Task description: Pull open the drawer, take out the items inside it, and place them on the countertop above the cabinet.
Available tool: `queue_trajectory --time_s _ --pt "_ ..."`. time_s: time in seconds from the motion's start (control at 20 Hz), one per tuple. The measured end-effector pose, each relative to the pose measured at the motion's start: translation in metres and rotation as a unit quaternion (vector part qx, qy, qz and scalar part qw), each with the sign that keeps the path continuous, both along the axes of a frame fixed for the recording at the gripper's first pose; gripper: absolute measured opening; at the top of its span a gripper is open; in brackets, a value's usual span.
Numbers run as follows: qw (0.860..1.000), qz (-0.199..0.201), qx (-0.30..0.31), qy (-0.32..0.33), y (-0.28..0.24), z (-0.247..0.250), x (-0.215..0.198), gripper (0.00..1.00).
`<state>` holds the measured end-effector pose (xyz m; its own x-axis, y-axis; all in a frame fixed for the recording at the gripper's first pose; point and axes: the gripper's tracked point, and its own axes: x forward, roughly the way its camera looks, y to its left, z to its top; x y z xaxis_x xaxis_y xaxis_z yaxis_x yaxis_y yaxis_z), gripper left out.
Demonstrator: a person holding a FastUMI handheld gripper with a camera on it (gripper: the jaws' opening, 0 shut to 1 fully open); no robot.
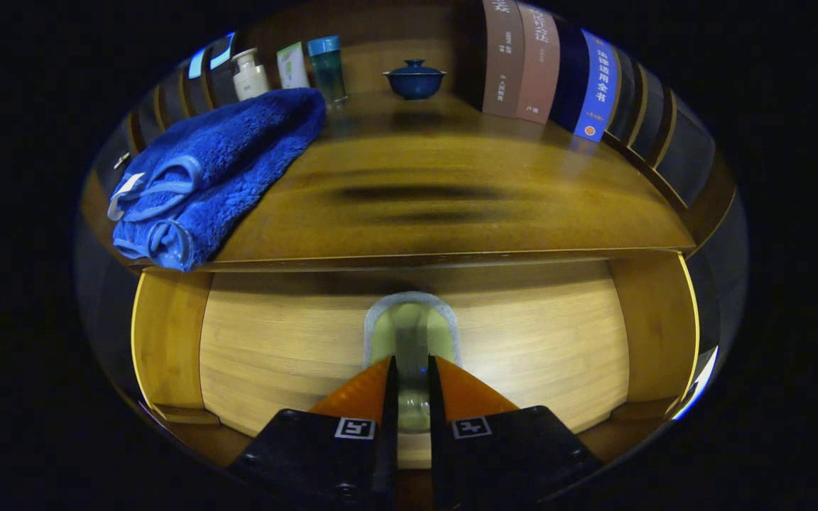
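since the drawer (409, 341) lies open straight ahead of the claw (413, 387), its pale wooden floor runs away under the worktop (451, 199). between the claw's orange fingers (359, 390), nearly pressed together, sits a small clear, glassy thing (412, 341); whether both fingers pinch it i cannot tell. it stands upright on the drawer floor. above the drawer, a blue towel (217, 170) lies on the worktop, well apart from a blue lidded bowl (415, 78).

A pale wooden drawer (295, 348) front sits under the counter (451, 206), its arched handle (412, 323) between the nearly closed tongs (413, 372).
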<state>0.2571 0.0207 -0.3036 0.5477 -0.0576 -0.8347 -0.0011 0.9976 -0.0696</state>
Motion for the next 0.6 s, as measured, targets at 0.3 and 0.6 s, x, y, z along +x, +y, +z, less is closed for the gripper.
queue_trajectory --time_s 0.3,0.6 --pt "1.0 -0.005 0.008 -0.005 -0.002 0.017 -0.02 0.24" --pt "0.999 0.004 0.021 -0.025 0.005 0.05 -0.049 0.24"
